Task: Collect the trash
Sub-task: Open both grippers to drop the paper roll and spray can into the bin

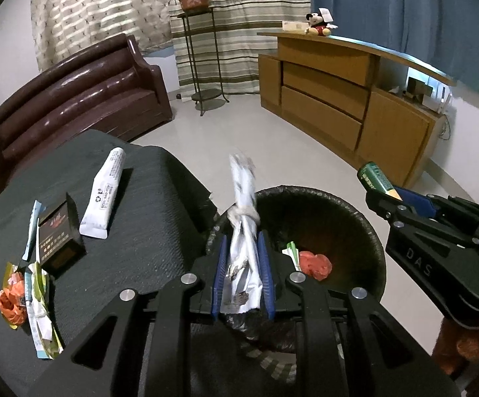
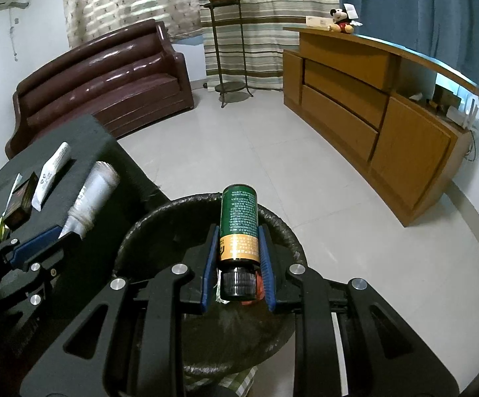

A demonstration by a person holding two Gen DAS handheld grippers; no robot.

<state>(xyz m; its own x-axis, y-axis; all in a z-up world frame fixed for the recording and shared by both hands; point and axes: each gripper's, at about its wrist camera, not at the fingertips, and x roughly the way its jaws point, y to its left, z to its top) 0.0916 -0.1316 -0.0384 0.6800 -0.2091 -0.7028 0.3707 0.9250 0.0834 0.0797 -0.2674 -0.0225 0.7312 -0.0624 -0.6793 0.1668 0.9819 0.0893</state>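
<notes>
My left gripper (image 1: 243,241) is shut on a knotted silver-white wrapper (image 1: 244,228) and holds it over the left rim of the black-lined trash bin (image 1: 365,218). My right gripper (image 2: 238,235) is shut on a green and gold bottle (image 2: 239,221) with a black cap, above the same bin (image 2: 282,225). The right gripper also shows in the left wrist view (image 1: 388,198), and the left one in the right wrist view (image 2: 54,235). A red crumpled scrap (image 1: 315,263) and a green-white wrapper (image 1: 290,251) lie inside the bin.
On the dark table (image 1: 146,231) lie a white tube (image 1: 105,192), a dark box (image 1: 59,235), a thin sachet (image 1: 31,228) and a pile of crumpled wrappers (image 1: 29,301). A brown sofa (image 1: 77,99), plant stand (image 1: 203,59) and wooden cabinet (image 1: 338,99) stand behind.
</notes>
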